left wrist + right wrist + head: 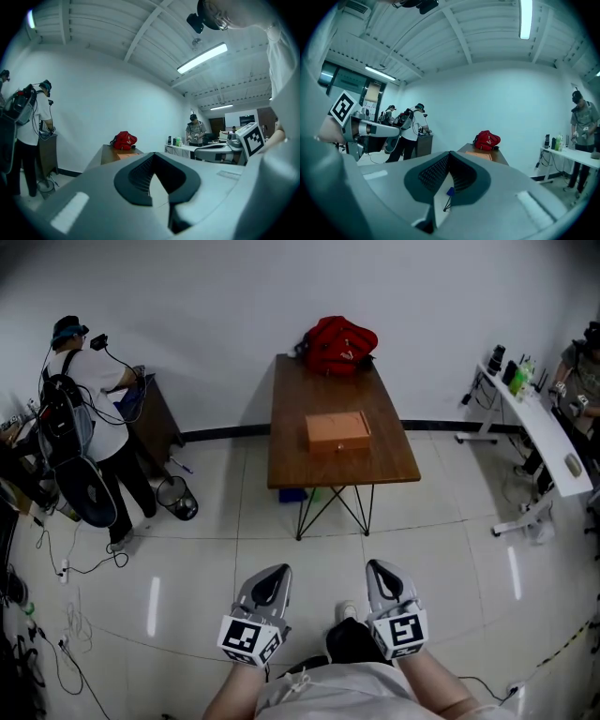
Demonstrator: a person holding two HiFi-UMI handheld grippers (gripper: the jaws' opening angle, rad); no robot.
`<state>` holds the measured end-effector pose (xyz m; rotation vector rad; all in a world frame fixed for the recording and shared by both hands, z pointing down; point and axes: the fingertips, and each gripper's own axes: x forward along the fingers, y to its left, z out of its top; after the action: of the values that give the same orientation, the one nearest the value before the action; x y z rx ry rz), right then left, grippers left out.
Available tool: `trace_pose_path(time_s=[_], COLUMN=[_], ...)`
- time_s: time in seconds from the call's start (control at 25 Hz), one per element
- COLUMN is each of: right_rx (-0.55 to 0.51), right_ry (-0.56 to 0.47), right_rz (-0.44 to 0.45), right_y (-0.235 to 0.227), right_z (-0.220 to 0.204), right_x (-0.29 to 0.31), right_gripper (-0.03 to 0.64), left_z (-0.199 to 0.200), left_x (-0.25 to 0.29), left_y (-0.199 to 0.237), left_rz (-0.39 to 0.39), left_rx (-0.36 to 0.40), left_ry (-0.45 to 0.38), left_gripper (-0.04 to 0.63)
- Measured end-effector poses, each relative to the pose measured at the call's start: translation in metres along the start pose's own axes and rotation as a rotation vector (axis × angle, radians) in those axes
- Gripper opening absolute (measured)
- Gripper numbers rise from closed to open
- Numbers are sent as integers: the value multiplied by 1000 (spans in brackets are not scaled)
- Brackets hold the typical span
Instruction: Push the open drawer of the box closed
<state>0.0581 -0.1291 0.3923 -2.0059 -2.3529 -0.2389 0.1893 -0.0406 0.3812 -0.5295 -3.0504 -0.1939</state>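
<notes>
The wooden box (337,432) sits in the middle of the brown table (291,451), its front face towards me; from here I cannot tell how far its drawer stands out. In both gripper views the box (128,156) (480,156) shows small and far ahead. My left gripper (265,589) and right gripper (384,582) hang side by side low over the floor, close to my body and well short of the table. The left gripper (153,157) has its jaws shut tip to tip on nothing. The right gripper (450,154) is also shut and empty.
A red backpack (339,345) lies at the table's far end, by the wall. A person (80,427) stands at a dark cabinet (155,418) on the left, near a bin (180,498) and floor cables (56,634). A white desk (539,432) stands at right.
</notes>
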Motion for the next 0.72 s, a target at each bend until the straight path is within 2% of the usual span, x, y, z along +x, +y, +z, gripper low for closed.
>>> trace_pose_path(time_s=[0.32, 0.72], right_rx=[29, 26], right_ry=[31, 42], right_rz=[11, 80], right_y=[18, 22], right_z=[-6, -1], right_x=[-35, -47], right_gripper=[3, 2], left_z=[-3, 1], left_x=[-30, -26], left_y=[-32, -55], left_rz=[-22, -29], left_rx=[-36, -47], left_ry=[-4, -1], left_gripper=[6, 6])
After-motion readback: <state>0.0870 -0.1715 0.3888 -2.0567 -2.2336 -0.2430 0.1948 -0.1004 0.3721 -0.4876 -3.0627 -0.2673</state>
